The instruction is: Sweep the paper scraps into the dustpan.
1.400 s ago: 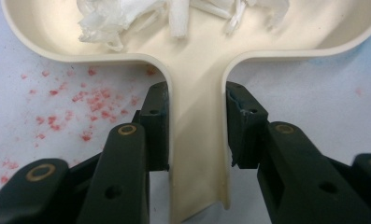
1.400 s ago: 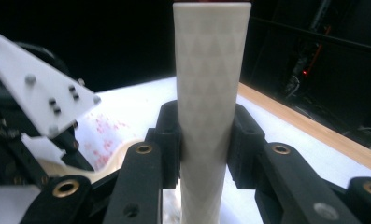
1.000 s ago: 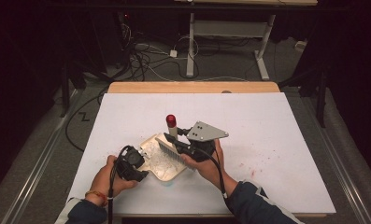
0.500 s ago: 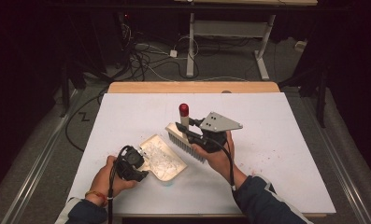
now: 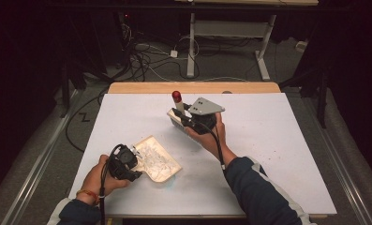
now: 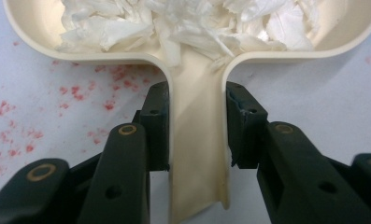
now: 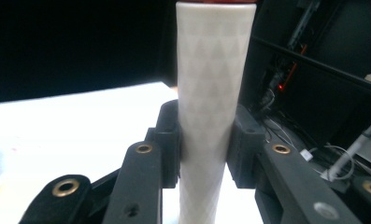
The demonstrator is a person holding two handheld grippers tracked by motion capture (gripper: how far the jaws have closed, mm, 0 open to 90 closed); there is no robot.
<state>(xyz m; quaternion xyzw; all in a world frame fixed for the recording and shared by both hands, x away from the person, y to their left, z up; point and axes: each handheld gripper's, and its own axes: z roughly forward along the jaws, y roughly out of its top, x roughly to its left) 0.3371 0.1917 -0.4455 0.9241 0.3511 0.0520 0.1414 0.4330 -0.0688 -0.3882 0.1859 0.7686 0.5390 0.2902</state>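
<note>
I hold the dustpan [image 6: 197, 154] by its handle in the left gripper [image 6: 197, 126]; right gripper [image 7: 205, 140] clamps the brush [image 7: 211, 93] handle — sweeping paused; next, probably lower the brush to the table [image 5: 286, 136].

Both grippers [image 5: 127, 161] [image 5: 193, 123] were black with brass-ringed screws; the right carried a grey three-cornered plate [image 5: 204, 106]. Dark sleeves [image 5: 261, 194], orange wristband [image 5: 89, 194].

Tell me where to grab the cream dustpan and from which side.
Grip the dustpan by its narrow handle, coming in level from the handle's open end. The handle is a slim straight channel that fits between the jaws, while the pan is wide and full of white paper scraps. The left gripper is already shut on the handle this way.
</note>
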